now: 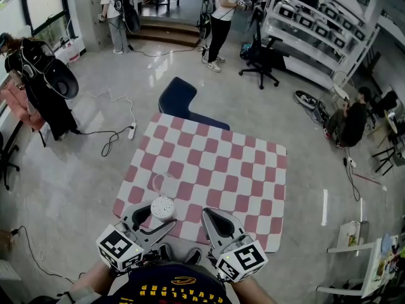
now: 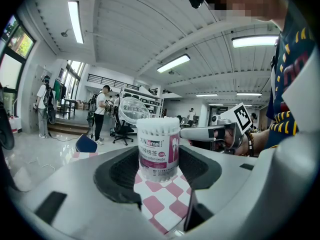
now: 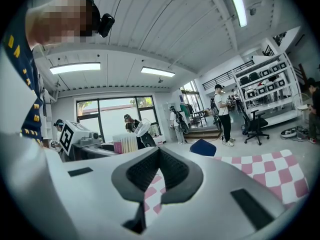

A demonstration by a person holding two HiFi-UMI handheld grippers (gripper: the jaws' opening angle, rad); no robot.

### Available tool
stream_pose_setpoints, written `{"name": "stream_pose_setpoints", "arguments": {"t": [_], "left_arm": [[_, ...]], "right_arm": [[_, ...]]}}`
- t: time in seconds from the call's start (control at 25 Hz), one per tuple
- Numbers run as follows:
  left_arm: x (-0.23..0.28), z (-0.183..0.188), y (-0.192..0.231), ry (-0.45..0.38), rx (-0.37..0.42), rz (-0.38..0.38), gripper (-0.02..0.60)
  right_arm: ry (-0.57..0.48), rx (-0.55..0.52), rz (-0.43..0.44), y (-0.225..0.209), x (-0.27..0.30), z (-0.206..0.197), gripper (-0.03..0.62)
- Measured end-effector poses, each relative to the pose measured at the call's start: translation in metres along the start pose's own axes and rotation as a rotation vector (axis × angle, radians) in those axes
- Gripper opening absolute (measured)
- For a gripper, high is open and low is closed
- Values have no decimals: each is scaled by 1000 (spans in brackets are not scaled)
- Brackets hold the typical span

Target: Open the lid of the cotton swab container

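The cotton swab container (image 2: pixel 158 149) is a clear tub with a pink label, packed with white swabs. It stands upright on the pink-and-white checkered cloth (image 1: pixel 234 170). Its clear domed lid (image 2: pixel 134 109) is flipped up and back on its hinge. My left gripper (image 2: pixel 159 171) is shut on the tub, one pad on each side. In the head view the container (image 1: pixel 162 208) sits near the cloth's front edge inside the left gripper (image 1: pixel 152 219), with the lid (image 1: pixel 166 183) beyond it. My right gripper (image 1: pixel 212 219) hovers just right of it, jaws shut and empty (image 3: pixel 159 154).
A blue chair (image 1: pixel 180 100) stands at the cloth's far edge. A power strip (image 1: pixel 131 130) and cables lie on the floor to the left. Several people stand at the back, one sits at the right (image 1: pixel 351 122). A black office chair (image 1: pixel 262 62) is beside shelving.
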State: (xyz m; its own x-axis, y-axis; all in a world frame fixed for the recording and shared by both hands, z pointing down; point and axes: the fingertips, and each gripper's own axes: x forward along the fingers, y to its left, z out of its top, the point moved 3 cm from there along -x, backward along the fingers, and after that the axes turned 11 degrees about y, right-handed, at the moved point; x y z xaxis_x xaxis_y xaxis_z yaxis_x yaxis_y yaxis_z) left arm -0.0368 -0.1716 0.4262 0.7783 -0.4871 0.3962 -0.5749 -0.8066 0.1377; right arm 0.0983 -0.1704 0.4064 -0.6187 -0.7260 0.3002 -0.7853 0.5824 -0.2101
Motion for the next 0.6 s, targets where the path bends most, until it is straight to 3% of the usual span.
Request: {"name": "stream_pose_setpoints", "arguments": {"t": [0.6], "left_arm": [[-1,3,-4,2,11,-2,247]], "right_arm": [[3,5,0,-1,-2,-4,11]]}}
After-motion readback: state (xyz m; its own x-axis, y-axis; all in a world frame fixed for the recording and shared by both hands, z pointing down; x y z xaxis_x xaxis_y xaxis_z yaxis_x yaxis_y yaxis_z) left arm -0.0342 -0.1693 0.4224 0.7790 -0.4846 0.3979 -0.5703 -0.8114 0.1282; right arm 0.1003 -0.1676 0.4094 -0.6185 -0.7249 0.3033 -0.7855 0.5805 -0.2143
